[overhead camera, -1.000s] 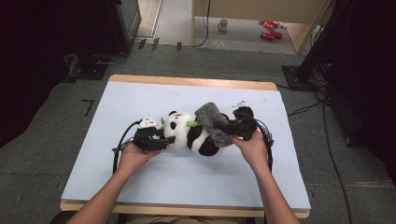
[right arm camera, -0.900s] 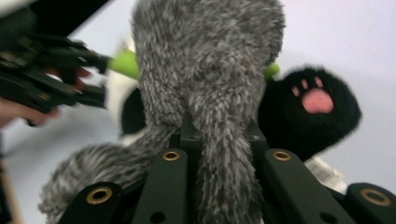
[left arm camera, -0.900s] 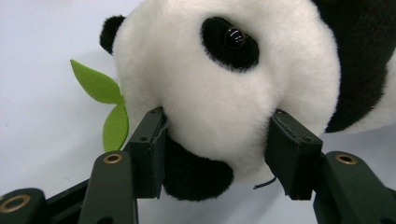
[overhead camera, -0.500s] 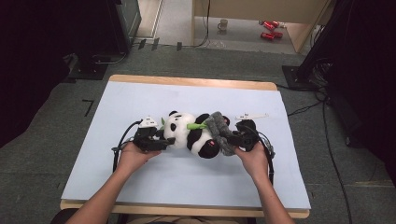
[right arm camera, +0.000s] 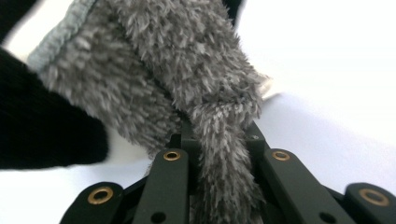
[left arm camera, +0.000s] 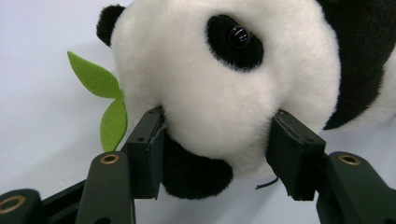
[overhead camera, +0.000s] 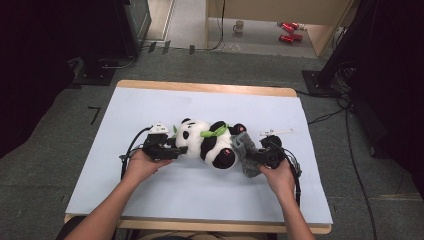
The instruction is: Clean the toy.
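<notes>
My left gripper (overhead camera: 176, 150) clamped the black-and-white plush panda's (overhead camera: 210, 142) head; my right gripper (overhead camera: 256, 157) pinched the fuzzy grey cloth (overhead camera: 243, 150) beside its body.

Both bare forearms are coming up from the near edge of the table, one on each side. The left hand (overhead camera: 142, 165) is holding the left gripper (overhead camera: 176, 150), which is lying low and pointing right. Its jaws are squeezing the panda's head (left arm camera: 224, 88). The right hand (overhead camera: 278, 176) is holding the right gripper (overhead camera: 254, 159), pointing left. Its jaws are pinching the grey furry cloth (right arm camera: 196, 93) tight.
</notes>
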A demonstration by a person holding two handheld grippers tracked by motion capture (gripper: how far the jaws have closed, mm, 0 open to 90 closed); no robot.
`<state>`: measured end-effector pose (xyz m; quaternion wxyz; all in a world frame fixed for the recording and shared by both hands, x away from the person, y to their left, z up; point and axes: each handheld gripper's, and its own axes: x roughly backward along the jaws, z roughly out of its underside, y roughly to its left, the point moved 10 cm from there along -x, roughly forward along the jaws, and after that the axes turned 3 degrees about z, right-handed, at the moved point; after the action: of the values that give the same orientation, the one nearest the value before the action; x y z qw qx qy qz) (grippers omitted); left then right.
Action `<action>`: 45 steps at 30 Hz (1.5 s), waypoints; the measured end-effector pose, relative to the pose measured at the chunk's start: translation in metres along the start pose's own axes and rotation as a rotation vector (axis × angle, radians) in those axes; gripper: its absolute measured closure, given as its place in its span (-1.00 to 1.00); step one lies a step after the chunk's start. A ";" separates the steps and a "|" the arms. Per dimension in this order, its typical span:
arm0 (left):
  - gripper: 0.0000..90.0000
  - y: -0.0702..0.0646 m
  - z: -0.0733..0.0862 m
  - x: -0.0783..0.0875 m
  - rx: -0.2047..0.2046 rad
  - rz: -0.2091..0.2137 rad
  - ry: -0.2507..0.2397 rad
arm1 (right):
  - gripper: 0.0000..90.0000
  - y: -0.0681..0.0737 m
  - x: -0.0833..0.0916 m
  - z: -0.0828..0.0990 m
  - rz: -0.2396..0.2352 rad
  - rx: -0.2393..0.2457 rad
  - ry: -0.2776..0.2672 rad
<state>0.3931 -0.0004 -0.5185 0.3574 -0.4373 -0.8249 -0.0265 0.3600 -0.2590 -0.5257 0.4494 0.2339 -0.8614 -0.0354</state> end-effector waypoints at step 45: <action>-0.10 0.000 0.006 -0.002 -0.007 -0.012 -0.013 | 0.73 0.038 0.004 -0.039 -0.137 0.057 -0.069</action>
<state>0.3901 0.0008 -0.5242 0.3503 -0.4337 -0.8297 -0.0290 0.3750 -0.2216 -0.4891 0.4094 0.3036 -0.8589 -0.0496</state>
